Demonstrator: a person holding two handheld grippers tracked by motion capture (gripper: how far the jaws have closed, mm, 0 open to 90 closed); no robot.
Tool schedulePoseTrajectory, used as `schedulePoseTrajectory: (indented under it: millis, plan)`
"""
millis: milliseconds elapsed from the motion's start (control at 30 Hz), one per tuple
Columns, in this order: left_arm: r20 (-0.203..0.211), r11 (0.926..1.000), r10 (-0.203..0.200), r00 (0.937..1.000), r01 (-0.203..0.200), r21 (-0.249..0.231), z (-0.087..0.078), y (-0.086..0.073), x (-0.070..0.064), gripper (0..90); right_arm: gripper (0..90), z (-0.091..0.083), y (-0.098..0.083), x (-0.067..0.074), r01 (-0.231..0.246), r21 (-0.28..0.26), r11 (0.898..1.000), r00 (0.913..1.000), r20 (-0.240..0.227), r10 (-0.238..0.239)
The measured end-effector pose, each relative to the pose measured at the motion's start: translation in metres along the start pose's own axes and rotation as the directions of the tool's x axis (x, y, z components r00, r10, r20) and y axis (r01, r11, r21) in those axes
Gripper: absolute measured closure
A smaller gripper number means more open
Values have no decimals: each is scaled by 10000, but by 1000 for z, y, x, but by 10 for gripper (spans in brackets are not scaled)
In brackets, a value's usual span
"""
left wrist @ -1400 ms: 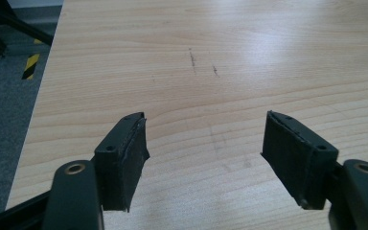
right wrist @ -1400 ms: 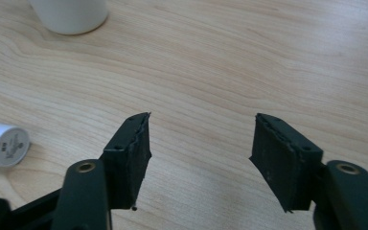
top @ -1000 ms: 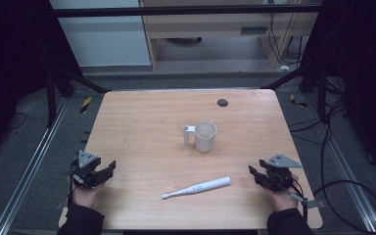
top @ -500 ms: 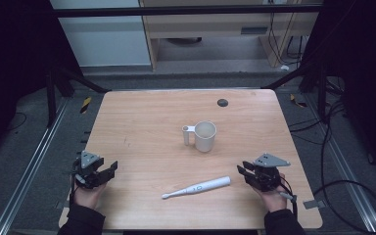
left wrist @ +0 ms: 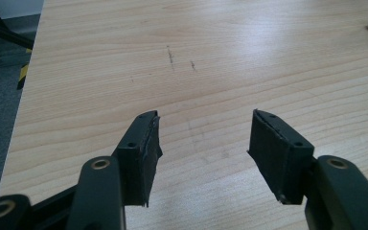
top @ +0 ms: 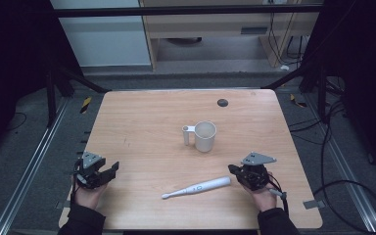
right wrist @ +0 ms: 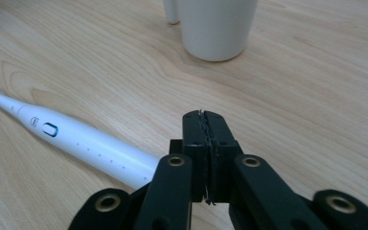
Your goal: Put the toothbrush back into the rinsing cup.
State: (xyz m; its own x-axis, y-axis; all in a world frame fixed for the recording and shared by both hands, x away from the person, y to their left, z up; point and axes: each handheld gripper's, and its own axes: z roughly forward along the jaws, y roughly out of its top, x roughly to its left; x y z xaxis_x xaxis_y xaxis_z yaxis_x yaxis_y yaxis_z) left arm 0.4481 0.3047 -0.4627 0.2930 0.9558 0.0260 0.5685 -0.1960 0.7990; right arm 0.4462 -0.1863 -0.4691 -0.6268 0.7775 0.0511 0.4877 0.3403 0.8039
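A white electric toothbrush (top: 198, 187) lies flat near the table's front edge, its brush head pointing left. A white mug (top: 204, 136) with a handle stands upright behind it at mid-table. My right gripper (top: 231, 169) sits just right of the toothbrush's handle end. In the right gripper view its jaws (right wrist: 205, 120) have just been closing and now meet pad to pad with nothing between them. There the toothbrush (right wrist: 81, 141) runs past on the left and the mug (right wrist: 215, 28) stands ahead. My left gripper (top: 112, 169) rests at the front left, open (left wrist: 203, 139) over bare wood.
A small dark round disc (top: 222, 102) lies near the table's (top: 142, 122) far edge. Metal rails and cables run along the floor on both sides. A cabinet stands beyond the far edge.
My right gripper has slid left toward the toothbrush's handle end and its jaws have closed together. The left gripper, toothbrush and mug stay where they were.
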Motion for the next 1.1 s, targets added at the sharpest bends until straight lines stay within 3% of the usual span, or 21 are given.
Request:
schedulePoseTrajectory:
  millis: [433,1100]
  plan:
    - [9,9996,228,9997,-228,167,1,0,-1,431,900,12,-5,6,209,914,9956,9993,-330,-179]
    - [45,9991,305,9995,-306,306,2,-1,-2,421,900,8,-10,12,467,1274,9907,9980,-474,-410]
